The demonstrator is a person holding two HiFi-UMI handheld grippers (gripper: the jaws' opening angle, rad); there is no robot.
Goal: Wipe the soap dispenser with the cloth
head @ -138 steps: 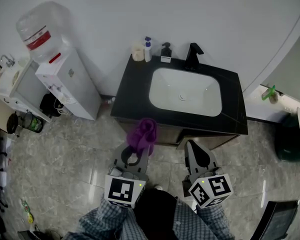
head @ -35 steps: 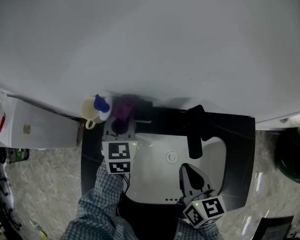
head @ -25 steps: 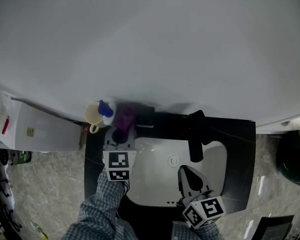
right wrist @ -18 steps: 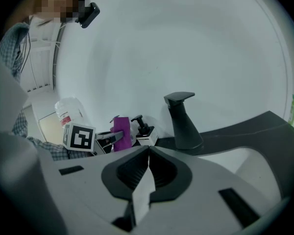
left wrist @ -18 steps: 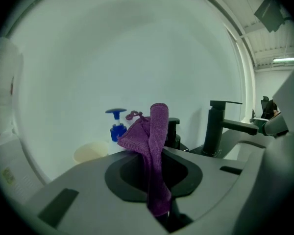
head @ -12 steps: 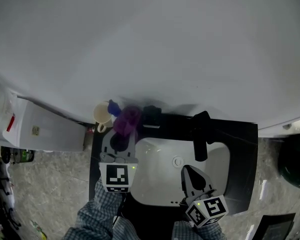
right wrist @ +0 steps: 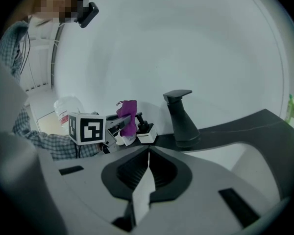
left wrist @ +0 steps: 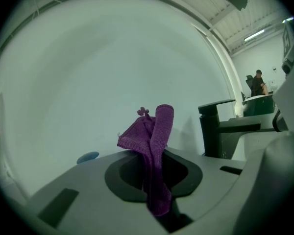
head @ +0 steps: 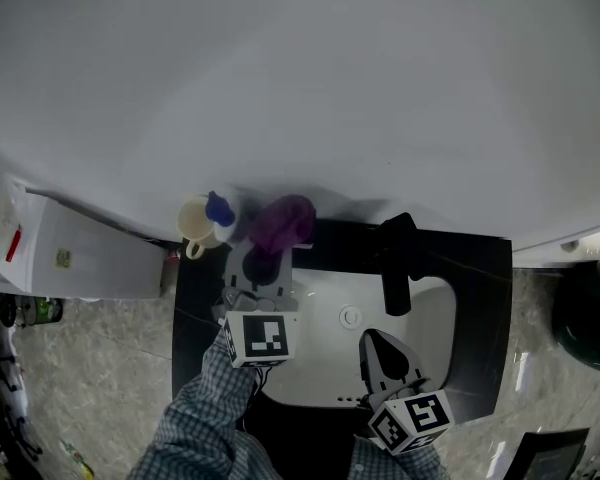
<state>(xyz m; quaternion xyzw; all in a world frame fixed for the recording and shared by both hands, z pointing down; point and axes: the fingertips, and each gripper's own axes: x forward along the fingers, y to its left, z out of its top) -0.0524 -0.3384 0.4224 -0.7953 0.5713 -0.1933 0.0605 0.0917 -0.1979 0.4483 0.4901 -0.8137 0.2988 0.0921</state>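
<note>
Change: the cloth (head: 283, 220) and the left gripper (head: 265, 258) had shifted right since half a second before; the cloth now hid the dispenser top in the head view.
Left gripper: clenched on the purple cloth, which stuck up between the jaws.
Right gripper (head: 381, 345): jaws pressed together, nothing between them; lower centre of the head view, over the white basin (head: 320, 353).
Soap dispenser (right wrist: 146, 132): centre-left of the right gripper view, on the black counter (right wrist: 245, 124), left of the black faucet (right wrist: 182, 119); cloth just left of its pump, contact unclear.
Neighbours: cream cup (head: 195, 221) and blue-capped bottle (head: 220, 209), left of the cloth in the head view.
</note>
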